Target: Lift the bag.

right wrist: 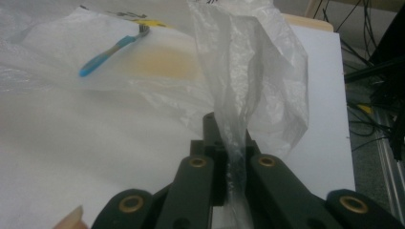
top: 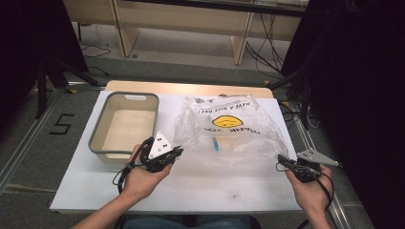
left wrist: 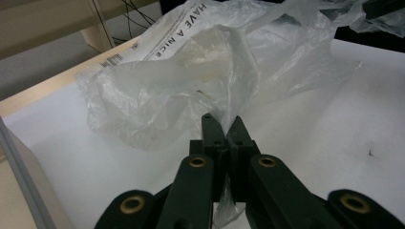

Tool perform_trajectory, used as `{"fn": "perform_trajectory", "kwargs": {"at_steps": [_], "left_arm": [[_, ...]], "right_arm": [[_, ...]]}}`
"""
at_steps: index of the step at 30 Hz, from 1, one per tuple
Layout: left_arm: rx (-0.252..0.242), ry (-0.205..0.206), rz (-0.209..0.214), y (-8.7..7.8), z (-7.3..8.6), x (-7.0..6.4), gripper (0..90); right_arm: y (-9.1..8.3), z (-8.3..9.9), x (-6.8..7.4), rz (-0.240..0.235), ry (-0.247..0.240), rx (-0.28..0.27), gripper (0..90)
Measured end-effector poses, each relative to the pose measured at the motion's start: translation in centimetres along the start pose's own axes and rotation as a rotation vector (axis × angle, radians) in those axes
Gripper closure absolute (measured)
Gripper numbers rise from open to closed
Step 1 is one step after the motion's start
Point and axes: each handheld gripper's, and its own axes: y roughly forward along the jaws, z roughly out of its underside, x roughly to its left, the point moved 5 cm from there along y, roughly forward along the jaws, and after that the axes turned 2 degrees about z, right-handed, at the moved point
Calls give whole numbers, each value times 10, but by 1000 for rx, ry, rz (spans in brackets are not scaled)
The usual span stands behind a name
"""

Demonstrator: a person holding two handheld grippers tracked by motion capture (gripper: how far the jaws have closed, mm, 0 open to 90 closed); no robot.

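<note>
Here both grippers' jaws pinch the plastic bag at opposite edges.

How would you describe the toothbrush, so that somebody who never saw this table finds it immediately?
On the white table, right of the grey bin, lies a clear plastic bag with a yellow smiley face, held at its near corners by the left gripper and the right gripper. The toothbrush lies inside the bag; its bright blue handle is the only blue there.
</note>
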Motion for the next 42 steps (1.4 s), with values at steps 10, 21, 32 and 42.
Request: {"fn": "perform_trajectory", "kwargs": {"at_steps": [10, 21, 32, 42], "left_arm": [[-40, 2, -15, -6, -12, 4, 891], [-77, 7, -13, -8, -24, 2, 891], [-140, 8, -24, -20, -44, 5, 891], [-185, 14, -13, -30, -60, 0, 890]], "right_arm": [[-8, -9, -4, 40, 13, -74, 900], [-17, -22, -9, 94, 27, -175, 900], [-26, -41, -9, 134, 15, -285, 900], [-30, -60, -11, 164, 12, -350, 900]]}}
